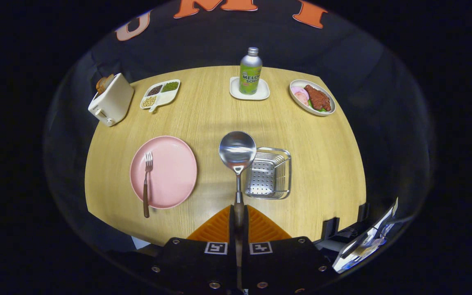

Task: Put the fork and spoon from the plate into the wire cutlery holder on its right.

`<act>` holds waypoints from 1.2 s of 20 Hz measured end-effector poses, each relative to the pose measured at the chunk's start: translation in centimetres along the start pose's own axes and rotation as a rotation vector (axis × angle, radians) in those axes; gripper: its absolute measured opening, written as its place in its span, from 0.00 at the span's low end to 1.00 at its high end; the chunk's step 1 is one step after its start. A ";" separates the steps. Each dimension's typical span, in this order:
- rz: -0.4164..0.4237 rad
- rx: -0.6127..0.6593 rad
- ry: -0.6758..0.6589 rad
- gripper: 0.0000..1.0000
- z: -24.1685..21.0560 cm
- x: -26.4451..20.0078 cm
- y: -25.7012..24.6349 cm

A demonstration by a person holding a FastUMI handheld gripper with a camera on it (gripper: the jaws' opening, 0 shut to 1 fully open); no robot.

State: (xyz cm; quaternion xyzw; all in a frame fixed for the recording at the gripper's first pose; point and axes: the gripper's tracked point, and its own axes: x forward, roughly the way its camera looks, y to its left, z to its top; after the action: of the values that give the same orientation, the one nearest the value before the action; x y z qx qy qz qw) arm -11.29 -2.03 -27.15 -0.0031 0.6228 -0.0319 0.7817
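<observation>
gripper [238, 221] pinched spoon [237, 152] handle, bowl just left of holder [269, 173] | fork [146, 184] on plate [170, 172] left of holder | risk: spoon pivots, misses holder

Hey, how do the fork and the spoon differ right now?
The spoon is gripped by its handle in the hand-held gripper, raised beside the wire cutlery holder; the fork lies on the pink plate, its handle overhanging the rim. The spoon ends in a round bowl, the fork in tines. Both have dark handles.

wooden table [219, 119], pink plate [170, 172], wire holder [269, 174], toaster [111, 100]
</observation>
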 end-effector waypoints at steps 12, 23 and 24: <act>0.065 -0.204 0.280 0.06 -0.5 2.8 -5.3; 0.133 -0.219 0.607 0.06 -1.3 5.6 -5.9; 0.137 -0.217 0.617 0.08 -1.1 5.8 -5.8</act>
State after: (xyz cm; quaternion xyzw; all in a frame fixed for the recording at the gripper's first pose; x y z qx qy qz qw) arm -11.37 -8.06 -32.80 -0.0348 0.8286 0.0878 0.5518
